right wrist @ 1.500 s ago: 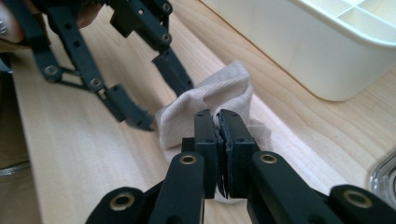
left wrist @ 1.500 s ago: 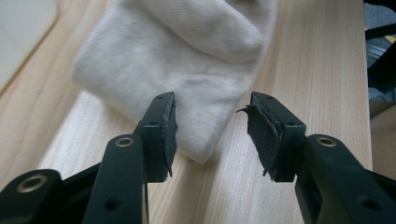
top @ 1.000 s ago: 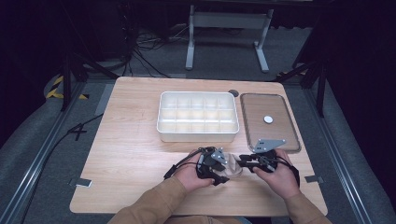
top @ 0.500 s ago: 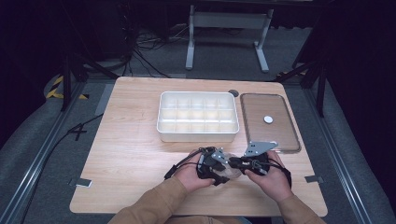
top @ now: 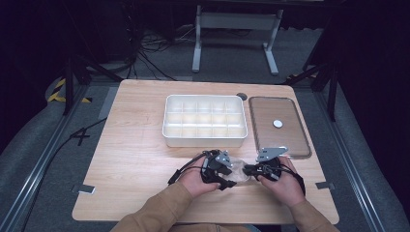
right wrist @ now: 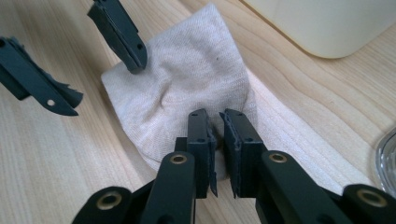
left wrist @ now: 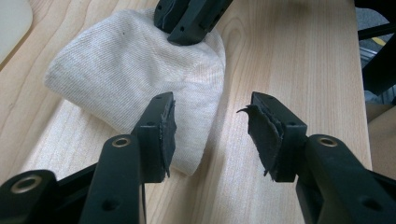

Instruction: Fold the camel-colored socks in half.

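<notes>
- Two grippers meet over a white cloth (right wrist: pixel 187 93) on the desk (top: pixel 135 159);
- right gripper (right wrist: pixel 217 140): jaws have just been closing, now pinching a fold of the cloth's edge;
- left gripper (left wrist: pixel 212 135): jaws wide, one resting on the cloth, nothing gripped between them.

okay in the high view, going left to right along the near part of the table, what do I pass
Left hand → left gripper, jaws open beside the cloth → pale cloth → right gripper, jaws pinched on the cloth's edge → right hand. Farther back: white compartment tray → clear lid.
</notes>
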`<action>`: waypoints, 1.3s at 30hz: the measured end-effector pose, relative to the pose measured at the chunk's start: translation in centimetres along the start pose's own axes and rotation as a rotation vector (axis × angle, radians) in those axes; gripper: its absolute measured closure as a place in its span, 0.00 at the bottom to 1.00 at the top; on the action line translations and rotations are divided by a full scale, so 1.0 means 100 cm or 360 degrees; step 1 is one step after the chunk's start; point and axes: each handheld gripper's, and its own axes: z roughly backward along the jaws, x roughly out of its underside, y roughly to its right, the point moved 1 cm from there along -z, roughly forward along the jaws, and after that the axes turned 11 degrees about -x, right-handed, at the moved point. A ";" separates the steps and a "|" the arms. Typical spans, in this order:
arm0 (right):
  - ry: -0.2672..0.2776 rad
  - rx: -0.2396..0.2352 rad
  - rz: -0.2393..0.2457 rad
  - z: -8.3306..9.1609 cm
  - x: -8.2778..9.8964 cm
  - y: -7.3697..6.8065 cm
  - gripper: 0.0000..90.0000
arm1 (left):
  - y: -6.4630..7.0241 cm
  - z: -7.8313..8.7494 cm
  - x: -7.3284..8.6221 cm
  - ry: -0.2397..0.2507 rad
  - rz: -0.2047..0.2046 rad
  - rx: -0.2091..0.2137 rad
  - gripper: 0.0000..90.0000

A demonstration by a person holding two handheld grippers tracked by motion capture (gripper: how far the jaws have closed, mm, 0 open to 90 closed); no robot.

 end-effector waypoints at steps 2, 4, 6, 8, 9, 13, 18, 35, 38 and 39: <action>-0.0018 0.0014 0.0028 -0.002 0.000 0.000 0.91 | 0.000 0.001 0.000 0.0006 -0.0003 0.0001 0.56; -0.0018 0.0016 0.0023 -0.003 0.001 0.000 0.92 | -0.004 0.006 0.000 0.0036 0.0007 -0.0022 0.56; -0.0012 0.0011 0.0018 -0.003 0.001 0.001 0.92 | -0.007 0.011 0.000 0.0076 0.0032 -0.0051 0.58; -0.0011 0.0011 0.0018 -0.003 0.001 0.001 0.92 | -0.010 0.014 -0.001 0.0106 0.0046 -0.0075 0.58; -0.0013 0.0012 0.0019 -0.003 0.001 0.001 0.92 | -0.011 0.015 -0.001 0.0121 0.0049 -0.0086 0.59; -0.0014 0.0017 0.0028 -0.003 0.001 0.000 0.92 | -0.015 0.018 -0.002 0.0182 0.0074 -0.0112 0.63; -0.0014 0.0012 0.0028 -0.005 -0.001 0.000 0.92 | -0.012 0.002 -0.006 0.0124 0.0038 -0.0145 0.85; 0.0173 -0.0029 0.0034 0.014 -0.015 -0.011 0.92 | -0.016 -0.010 0.002 -0.0038 0.0063 -0.0177 0.90; 0.0121 -0.0040 0.0048 0.007 -0.015 -0.013 0.94 | -0.015 -0.010 0.002 -0.0042 0.0076 -0.0173 0.90; 0.0080 -0.0034 0.0043 0.003 -0.012 -0.012 0.95 | -0.015 -0.010 0.002 -0.0042 0.0072 -0.0173 0.90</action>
